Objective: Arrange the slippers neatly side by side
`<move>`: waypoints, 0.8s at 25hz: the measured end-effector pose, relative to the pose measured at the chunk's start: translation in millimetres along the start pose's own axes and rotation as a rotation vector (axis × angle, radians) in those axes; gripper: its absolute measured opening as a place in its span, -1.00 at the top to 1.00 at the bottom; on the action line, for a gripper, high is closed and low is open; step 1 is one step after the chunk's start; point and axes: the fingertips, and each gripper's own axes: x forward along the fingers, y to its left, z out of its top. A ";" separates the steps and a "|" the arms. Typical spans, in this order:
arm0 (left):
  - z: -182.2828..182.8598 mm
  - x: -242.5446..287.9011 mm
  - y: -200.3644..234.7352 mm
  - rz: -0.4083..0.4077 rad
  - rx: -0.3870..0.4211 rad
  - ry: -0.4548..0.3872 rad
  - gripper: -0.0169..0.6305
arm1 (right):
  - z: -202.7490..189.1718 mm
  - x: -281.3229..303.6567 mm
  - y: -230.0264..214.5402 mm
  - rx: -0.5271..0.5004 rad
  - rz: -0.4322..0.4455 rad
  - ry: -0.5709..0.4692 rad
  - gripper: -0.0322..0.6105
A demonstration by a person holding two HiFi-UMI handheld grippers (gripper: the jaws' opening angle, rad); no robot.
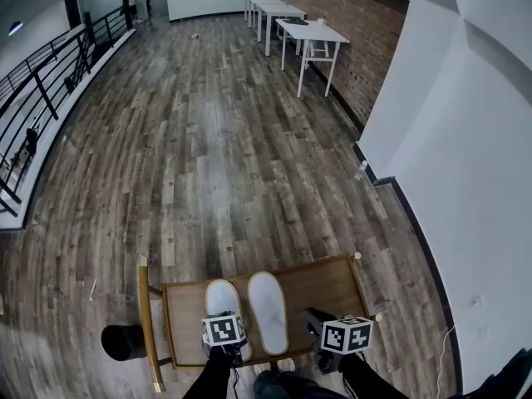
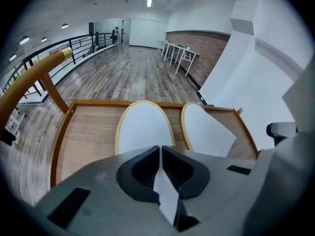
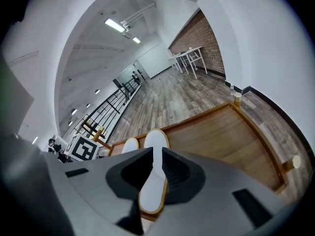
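Two white slippers with tan rims lie side by side, toes pointing away, on a low wooden table [image 1: 328,279]. My left gripper [image 1: 224,327] sits over the heel of the left slipper [image 1: 221,298]. In the left gripper view its jaws [image 2: 161,154] are closed, with a thin white piece of that slipper [image 2: 142,127] between them. The right slipper [image 1: 268,310] lies free beside it [image 2: 206,132]. My right gripper [image 1: 316,317] hovers over bare wood to the right of the pair. Its jaws [image 3: 154,156] stand apart and hold nothing, and the right slipper [image 3: 155,140] shows beyond them.
A curved wooden rail [image 1: 143,306] stands along the table's left side, with a black round object [image 1: 123,342] beside it. White tables [image 1: 309,32] line the brick wall far ahead. A black railing [image 1: 50,77] runs along the left, and a white wall [image 1: 465,140] stands to the right.
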 end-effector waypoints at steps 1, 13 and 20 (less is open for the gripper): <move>0.7 -1.2 -3.6 -0.022 -0.006 0.006 0.90 | 0.2 0.4 0.9 -0.005 0.000 0.001 0.78; 5.5 0.5 -26.3 -0.144 -0.220 -0.011 0.91 | 1.0 15.6 19.6 -0.053 0.029 0.016 0.78; 3.7 0.5 -24.7 -0.122 -0.205 0.008 0.91 | -0.8 22.1 28.3 -0.070 0.035 0.031 0.78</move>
